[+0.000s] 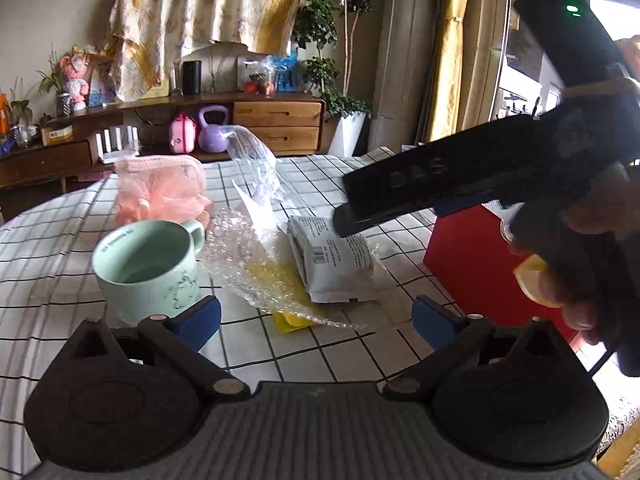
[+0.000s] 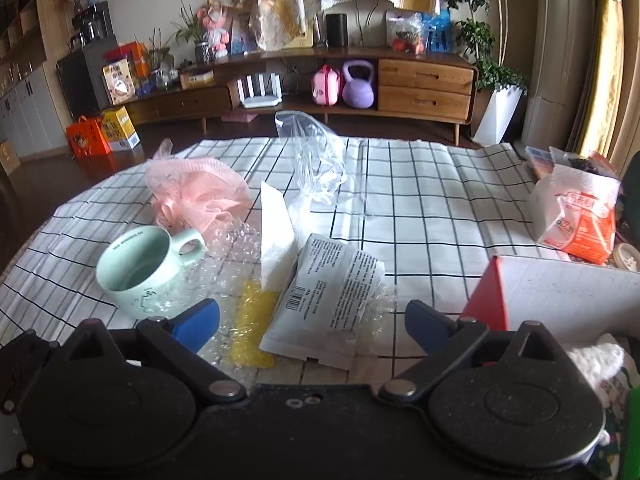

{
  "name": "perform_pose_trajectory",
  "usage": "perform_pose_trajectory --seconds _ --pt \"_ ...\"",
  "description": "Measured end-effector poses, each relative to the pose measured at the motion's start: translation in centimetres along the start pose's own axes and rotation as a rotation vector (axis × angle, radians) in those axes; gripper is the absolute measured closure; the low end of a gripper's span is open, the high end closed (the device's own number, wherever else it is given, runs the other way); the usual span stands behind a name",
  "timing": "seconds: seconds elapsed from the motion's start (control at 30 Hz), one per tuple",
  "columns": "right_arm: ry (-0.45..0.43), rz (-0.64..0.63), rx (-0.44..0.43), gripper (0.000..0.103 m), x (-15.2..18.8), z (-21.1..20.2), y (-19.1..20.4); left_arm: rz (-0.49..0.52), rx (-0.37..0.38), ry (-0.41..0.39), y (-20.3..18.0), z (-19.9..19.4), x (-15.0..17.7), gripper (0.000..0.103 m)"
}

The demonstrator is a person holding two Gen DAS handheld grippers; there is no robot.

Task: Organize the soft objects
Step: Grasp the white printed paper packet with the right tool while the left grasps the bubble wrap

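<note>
Living room setup here, a table under a white cloth with a black grid [image 2: 420,208], wooden sideboard along the far wall. Nearest me, my left gripper [image 1: 316,316] hangs over the near edge with its blue pads spread wide and nothing between them. Same deal for my right gripper [image 2: 312,320], jaws apart and empty; from the left camera it shows as a dark bar reaching in from the right edge, with a hand [image 1: 576,264] wrapped around it. Just past the pads sits a flat white packet [image 2: 328,292] with printed text and a barcode, lying on crinkly bubble wrap [image 2: 224,256] that partly covers something yellow I can't identify. A glossy mint-green mug [image 2: 140,276] stands left of it, touching the wrap. Behind that, a fluffy pink mesh puff [image 2: 196,196], and a crumpled clear plastic bag [image 2: 312,152] standing up mid-table. A red and white box [image 2: 560,292] at the right edge is cut off.
</note>
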State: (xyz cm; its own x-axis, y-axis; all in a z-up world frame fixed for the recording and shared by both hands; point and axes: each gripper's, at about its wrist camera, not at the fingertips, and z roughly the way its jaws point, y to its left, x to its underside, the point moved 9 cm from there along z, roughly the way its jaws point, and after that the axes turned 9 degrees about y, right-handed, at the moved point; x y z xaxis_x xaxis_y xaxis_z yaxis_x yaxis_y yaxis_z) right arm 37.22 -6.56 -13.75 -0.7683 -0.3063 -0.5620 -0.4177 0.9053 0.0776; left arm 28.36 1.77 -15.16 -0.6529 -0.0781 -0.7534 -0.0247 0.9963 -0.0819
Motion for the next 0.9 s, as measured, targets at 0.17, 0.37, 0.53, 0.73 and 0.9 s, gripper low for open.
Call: perform_pose_trajectory --seconds 0.17,0.37,0.53,0.73,0.9 --pt "0.051 0.007 -0.006 0.008 -0.5 3.1 -0.1 -0.026 0.025 0.047 0.2 2.8 0.3 0.001" --pt "0.092 0.027 0.006 0.014 -1.0 6.2 -0.9 -0.083 0.028 0.071 1.1 4.8 -0.3 0.001" --pt "0.103 0.028 0.014 0.015 -1.4 7.6 -0.8 -0.079 0.01 0.077 1.0 6.1 -0.5 0.002" --pt "0.135 0.033 0.033 0.015 -1.3 9.0 -1.1 -0.079 -0.01 0.082 1.1 7.5 -0.5 0.018" --pt "0.138 0.029 0.024 0.016 -1.5 9.3 -1.0 -0.067 -0.028 0.107 1.3 8.4 -0.4 0.046"
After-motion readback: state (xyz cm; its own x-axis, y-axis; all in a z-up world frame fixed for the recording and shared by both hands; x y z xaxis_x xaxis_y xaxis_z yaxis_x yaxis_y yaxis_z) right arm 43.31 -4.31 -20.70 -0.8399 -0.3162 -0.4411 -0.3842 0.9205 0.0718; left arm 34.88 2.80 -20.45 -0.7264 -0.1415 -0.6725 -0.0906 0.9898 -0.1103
